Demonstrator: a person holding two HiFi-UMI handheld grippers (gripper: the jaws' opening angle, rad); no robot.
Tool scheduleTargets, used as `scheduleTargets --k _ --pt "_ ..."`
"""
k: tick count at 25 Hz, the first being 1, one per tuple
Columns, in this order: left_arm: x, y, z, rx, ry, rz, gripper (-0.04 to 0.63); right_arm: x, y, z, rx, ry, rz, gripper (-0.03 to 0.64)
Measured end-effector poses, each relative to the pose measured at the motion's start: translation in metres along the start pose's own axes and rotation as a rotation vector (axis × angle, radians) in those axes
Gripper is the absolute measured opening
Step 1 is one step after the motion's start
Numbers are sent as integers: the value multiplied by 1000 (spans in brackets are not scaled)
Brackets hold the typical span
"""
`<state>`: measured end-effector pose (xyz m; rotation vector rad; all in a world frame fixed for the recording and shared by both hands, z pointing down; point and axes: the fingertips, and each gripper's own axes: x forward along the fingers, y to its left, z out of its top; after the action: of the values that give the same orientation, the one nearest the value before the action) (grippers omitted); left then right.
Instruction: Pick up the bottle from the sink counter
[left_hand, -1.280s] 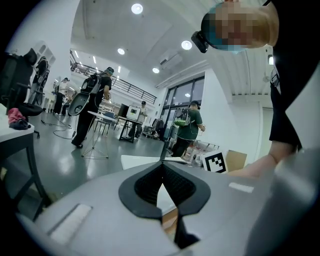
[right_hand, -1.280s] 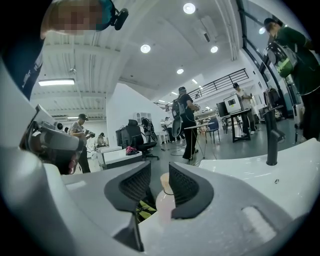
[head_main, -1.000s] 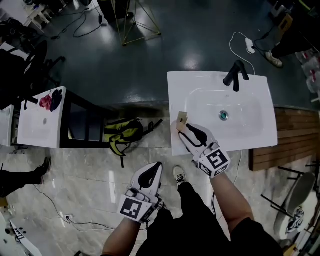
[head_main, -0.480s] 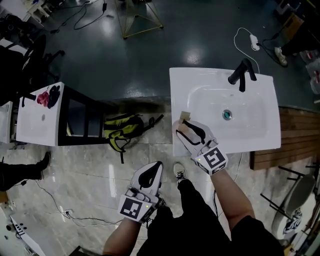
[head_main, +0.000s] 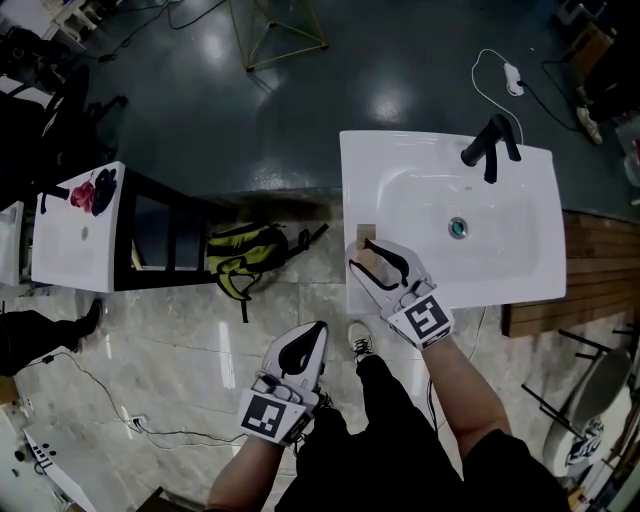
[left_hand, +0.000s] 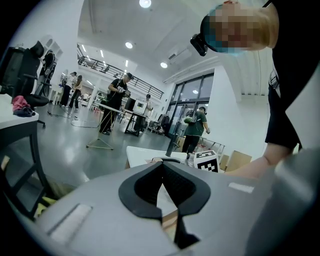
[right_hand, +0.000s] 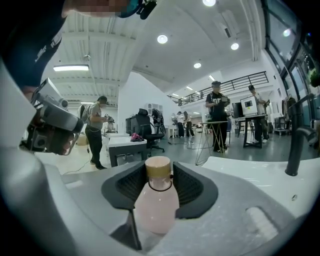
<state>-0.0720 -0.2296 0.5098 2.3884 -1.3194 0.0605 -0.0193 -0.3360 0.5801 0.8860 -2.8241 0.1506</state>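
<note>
at the sink surface's (head_main: 362, 165) near left corner, the bottle (right_hand: 156, 205) stands between the right tongs (right_hand: 160, 172) (spread wide, pads not pressing); left tongs (head_main: 317, 328) hang closed and empty beside it.

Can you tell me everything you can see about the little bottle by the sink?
The bottle is small, with a rounded pale pink body that looks like cloudy plastic. It has a narrow neck with a thin dark ring and a tan cap. It is capped and stands upright on the white sink counter, near the corner closest to the person. The right gripper has its open jaws on either side of the bottle. I cannot tell if the pads touch it.
</note>
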Motion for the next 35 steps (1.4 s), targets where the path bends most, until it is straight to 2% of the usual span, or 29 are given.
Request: scheduleTargets --k 13,22,26,35 --pt "7 4 -14 -23 27 -1 3 2 2 -1 -71 -16 19 167" --pt "11 5 -19 -32 40 -1 3 3 3 -1 -55 -54 27 153" --pt "10 7 -23 -31 47 1 3 5 3 -2 -91 -53 34 144" --pt "7 8 -26 -39 47 3 3 6 3 -2 -85 -42 25 139"
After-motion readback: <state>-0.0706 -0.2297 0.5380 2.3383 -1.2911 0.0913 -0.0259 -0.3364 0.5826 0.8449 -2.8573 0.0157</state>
